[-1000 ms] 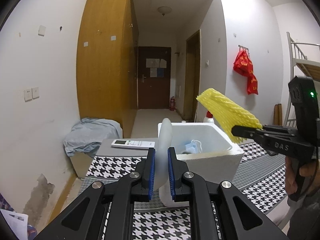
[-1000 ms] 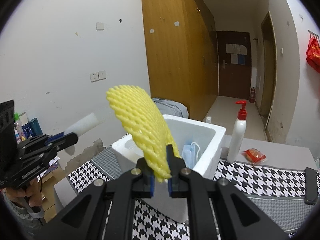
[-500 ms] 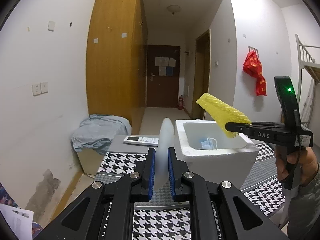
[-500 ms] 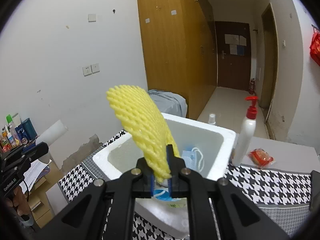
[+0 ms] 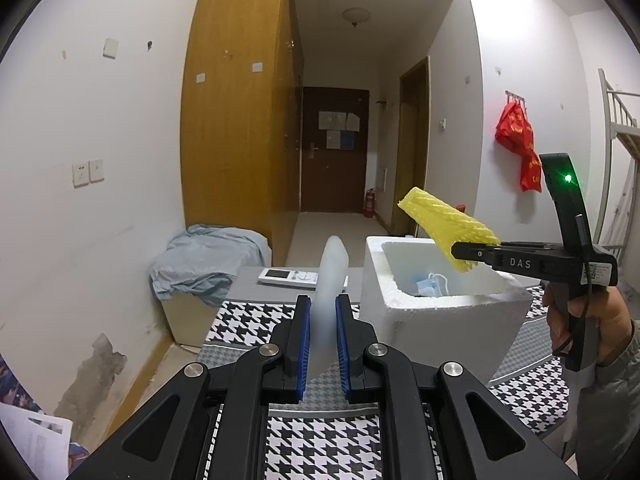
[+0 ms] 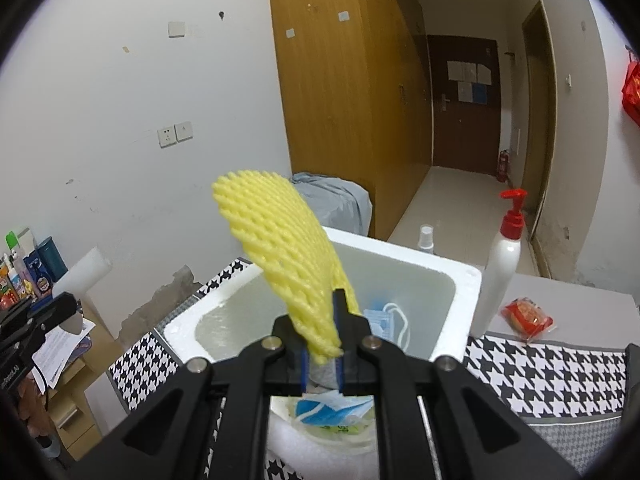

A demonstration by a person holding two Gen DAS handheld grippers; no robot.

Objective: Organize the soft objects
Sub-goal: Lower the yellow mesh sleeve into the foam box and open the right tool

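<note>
Pinching a yellow foam fruit net (image 6: 284, 256) over the open white styrofoam box (image 6: 460, 280), the right claw (image 6: 322, 356) has yet to drop it beside the blue face masks (image 6: 384, 318) already inside, while the left claw (image 5: 322, 340) clamps a translucent white foam sheet (image 5: 330, 280) just short of the box.

Table under houndstooth cloth (image 6: 552, 364): white foam box (image 6: 460, 312), pump bottle (image 6: 498, 268) beside it, red packet (image 6: 528, 318), remote (image 5: 288, 278) on grey edge

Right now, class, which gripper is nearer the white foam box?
Right. The right gripper holds yellow foam netting over the white foam box; the left gripper is beside it.
</note>
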